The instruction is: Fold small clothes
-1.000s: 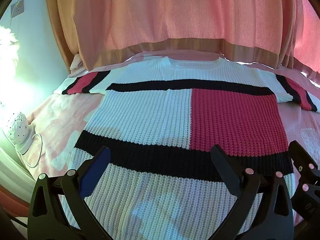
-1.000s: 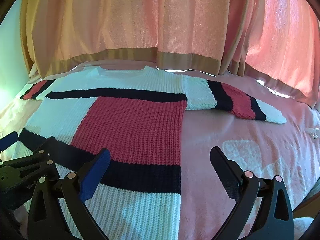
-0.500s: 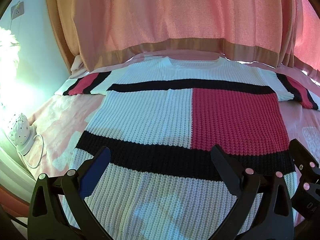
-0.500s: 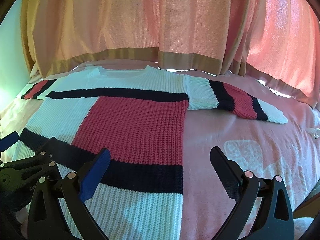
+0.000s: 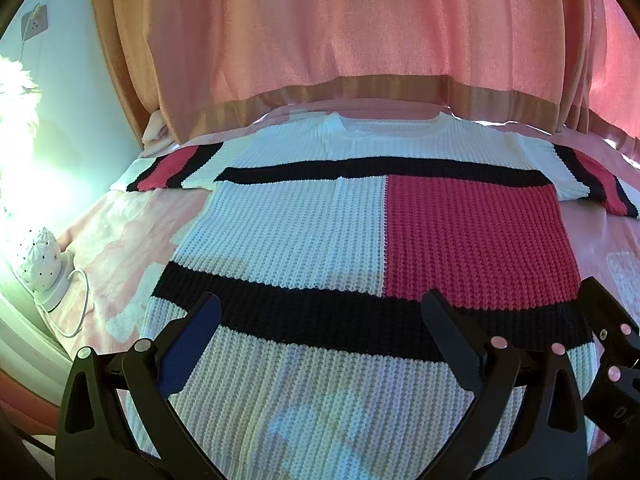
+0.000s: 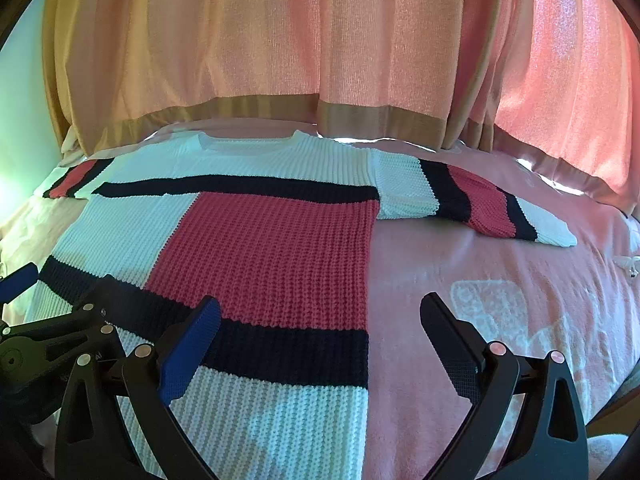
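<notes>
Pink bed [image 6: 500,280] carries knit sweater [image 5: 320,220] flat (neck toward curtains [image 6: 280,40]), hem beneath spread jaws of left gripper [image 5: 320,320]; right gripper [image 6: 320,320] likewise.

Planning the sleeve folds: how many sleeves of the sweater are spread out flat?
2. On the white, red and black knit sweater, one striped sleeve stretches right across the pink blanket; the other stretches left.

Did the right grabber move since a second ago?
Yes. The right gripper crept slightly right and forward: the sweater's side edge now sits further left and lower in its view.
</notes>
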Available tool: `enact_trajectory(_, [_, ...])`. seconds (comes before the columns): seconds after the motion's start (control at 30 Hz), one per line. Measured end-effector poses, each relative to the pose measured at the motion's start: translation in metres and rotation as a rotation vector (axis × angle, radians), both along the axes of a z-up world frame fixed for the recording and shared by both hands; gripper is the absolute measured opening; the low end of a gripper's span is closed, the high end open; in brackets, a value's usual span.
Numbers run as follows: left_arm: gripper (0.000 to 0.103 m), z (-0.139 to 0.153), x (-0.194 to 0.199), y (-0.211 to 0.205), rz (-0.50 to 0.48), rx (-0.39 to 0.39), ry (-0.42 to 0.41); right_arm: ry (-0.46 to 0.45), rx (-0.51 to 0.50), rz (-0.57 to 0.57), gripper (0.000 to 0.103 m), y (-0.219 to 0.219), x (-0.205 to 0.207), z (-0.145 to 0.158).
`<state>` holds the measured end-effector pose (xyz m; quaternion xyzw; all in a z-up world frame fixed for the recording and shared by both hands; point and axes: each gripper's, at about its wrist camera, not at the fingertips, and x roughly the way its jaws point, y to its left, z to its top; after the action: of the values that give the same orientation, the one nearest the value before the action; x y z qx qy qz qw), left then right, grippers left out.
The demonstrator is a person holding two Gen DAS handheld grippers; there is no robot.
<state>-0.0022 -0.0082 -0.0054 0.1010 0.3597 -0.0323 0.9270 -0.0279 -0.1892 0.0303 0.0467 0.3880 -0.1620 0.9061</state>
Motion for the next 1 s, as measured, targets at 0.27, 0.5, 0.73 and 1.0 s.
enact_trajectory(0.27, [0.098,-0.0018,-0.0012,-0.0008,-0.001,0.003,-0.002,0.0,0.001,0.0,0.098,0.0002,0.0004,0.0001])
enact_trajectory(0.5, [0.098,-0.0022,-0.0015,-0.0016,0.001,0.005,0.0,0.001,0.001,0.001,0.098,0.0004,0.0007,0.0004])
enact_trajectory(0.73, [0.098,-0.0021,-0.0012,-0.0028,-0.002,0.007,0.0,0.0,0.001,0.0,0.098,0.0003,0.0006,0.0003])
enact_trajectory(1.0, [0.098,-0.0024,-0.0013,-0.0029,-0.001,0.009,-0.003,0.002,0.004,0.004,0.098,0.004,0.0028,-0.0004])
